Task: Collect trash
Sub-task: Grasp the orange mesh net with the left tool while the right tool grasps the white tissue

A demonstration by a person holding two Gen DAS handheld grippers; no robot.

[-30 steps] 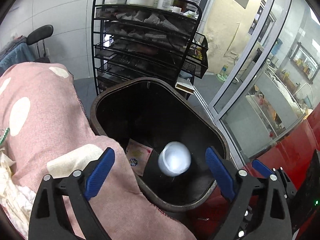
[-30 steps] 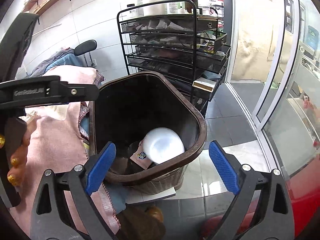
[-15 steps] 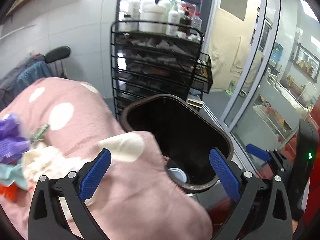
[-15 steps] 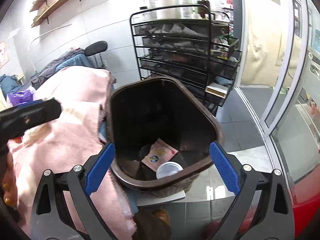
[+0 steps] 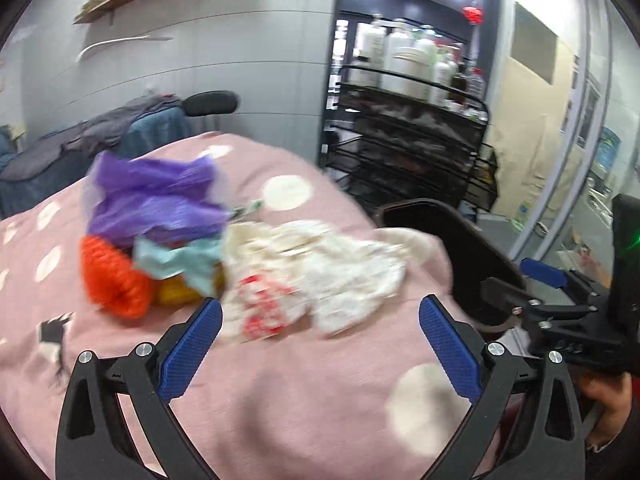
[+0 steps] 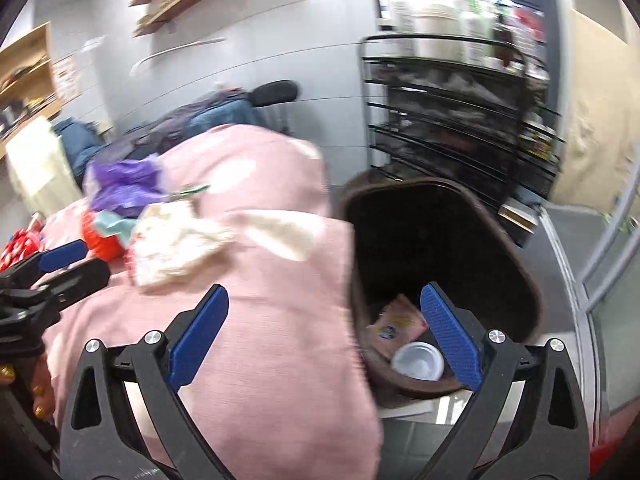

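Observation:
A pile of trash lies on the pink dotted blanket (image 5: pixel 280 400): a purple bag (image 5: pixel 156 204), an orange net (image 5: pixel 110 276), a light blue scrap (image 5: pixel 180 260) and crumpled white wrappers (image 5: pixel 320 276). My left gripper (image 5: pixel 320 344) is open and empty, just in front of the white wrappers. The brown bin (image 6: pixel 516 276) stands right of the blanket and holds a white cup (image 6: pixel 418 366) and a pink packet (image 6: pixel 400 322). My right gripper (image 6: pixel 324 340) is open and empty over the blanket's edge beside the bin. The pile also shows in the right wrist view (image 6: pixel 172 240).
A black wire rack (image 5: pixel 416 148) with white bottles stands behind the bin. Clothes lie on a chair (image 5: pixel 120 132) at the back wall. Glass doors are at the right (image 6: pixel 600 260). The right gripper's body shows at the right in the left wrist view (image 5: pixel 580 320).
Both grippers have swung left, away from the bin and toward the trash pile on the blanket. The white cup has come to rest at the bottom of the bin.

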